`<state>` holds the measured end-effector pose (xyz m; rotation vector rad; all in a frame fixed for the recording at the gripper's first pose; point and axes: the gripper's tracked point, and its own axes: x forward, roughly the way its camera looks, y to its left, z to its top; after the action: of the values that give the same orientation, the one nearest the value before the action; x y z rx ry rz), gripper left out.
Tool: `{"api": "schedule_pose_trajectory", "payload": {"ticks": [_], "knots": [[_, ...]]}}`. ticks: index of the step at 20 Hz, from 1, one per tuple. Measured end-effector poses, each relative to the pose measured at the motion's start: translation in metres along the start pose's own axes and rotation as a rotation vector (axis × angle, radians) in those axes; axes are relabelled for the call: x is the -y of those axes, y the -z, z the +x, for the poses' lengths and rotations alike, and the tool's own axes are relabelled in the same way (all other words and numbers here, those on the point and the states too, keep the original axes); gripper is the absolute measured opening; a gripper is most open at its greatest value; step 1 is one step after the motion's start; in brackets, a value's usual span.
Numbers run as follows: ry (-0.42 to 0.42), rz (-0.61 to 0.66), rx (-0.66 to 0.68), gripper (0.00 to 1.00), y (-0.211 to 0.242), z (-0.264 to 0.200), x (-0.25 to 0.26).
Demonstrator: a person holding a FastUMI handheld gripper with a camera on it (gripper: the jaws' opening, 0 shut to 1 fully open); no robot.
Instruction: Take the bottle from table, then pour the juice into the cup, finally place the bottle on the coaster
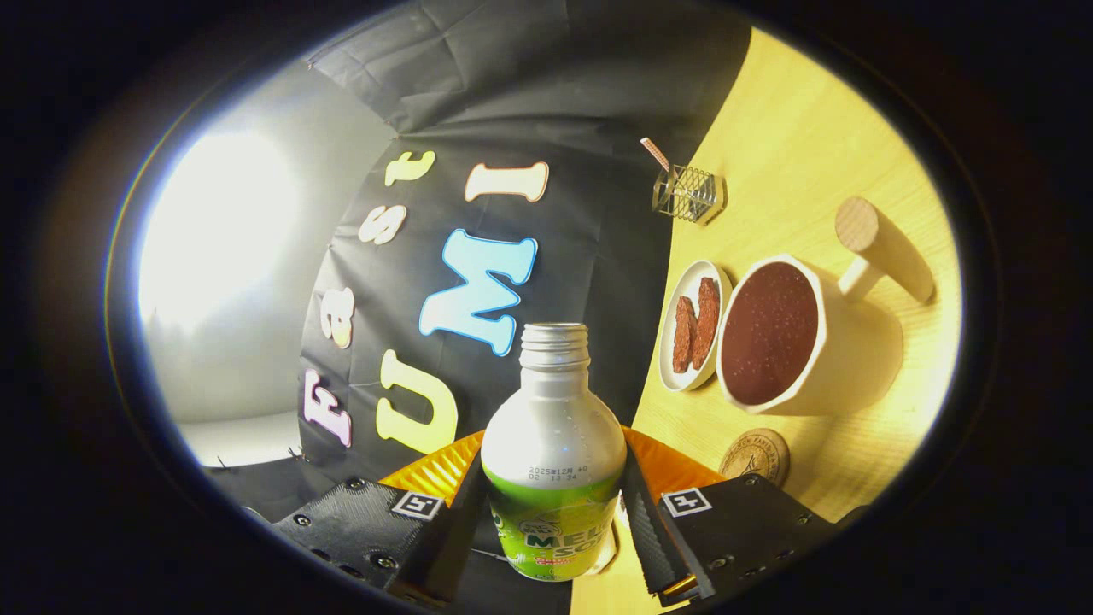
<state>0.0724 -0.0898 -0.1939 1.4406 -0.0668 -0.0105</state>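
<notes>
Gripping the bottle (553, 453) on both sides, the gripper (553, 512) has its jaws closed against the green-labelled lower body, one dark finger (457, 521) on one flank and the other on the opposite flank. The bottle's threaded neck is bare, with no cap on it, and points away from the camera.

The whole scene is rolled hard to one side: the counter (803, 154) runs nearly upright beside the bottle, so the bottle appears tipped toward it. The cup (841, 350), white with a thick wooden handle (884, 248), stands on the counter near the bottle's mouth and already holds a dark reddish-brown liquid close to its rim. No stream can be seen leaving the neck.

The pouring step therefore looks to be in hand, or near its end, judging by the tilt and the full cup.

The coaster (756, 455), a round brown disc, lies bare on the counter just beside the cup's base and close ahead of the nearer finger. The next move calls for righting the bottle and setting it down squarely on that disc. It must avoid knocking the cup or the small white dish (675, 367) of brown pieces beside it.

A wire holder (687, 192) stands farther off.
</notes>
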Motion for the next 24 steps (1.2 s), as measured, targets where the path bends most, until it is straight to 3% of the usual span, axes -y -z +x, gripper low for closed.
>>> {"api": "schedule_pose_trajectory", "payload": {"ticks": [24], "knots": [[-0.124,0.404,0.051,0.77,0.006,0.014,-0.021]]}}
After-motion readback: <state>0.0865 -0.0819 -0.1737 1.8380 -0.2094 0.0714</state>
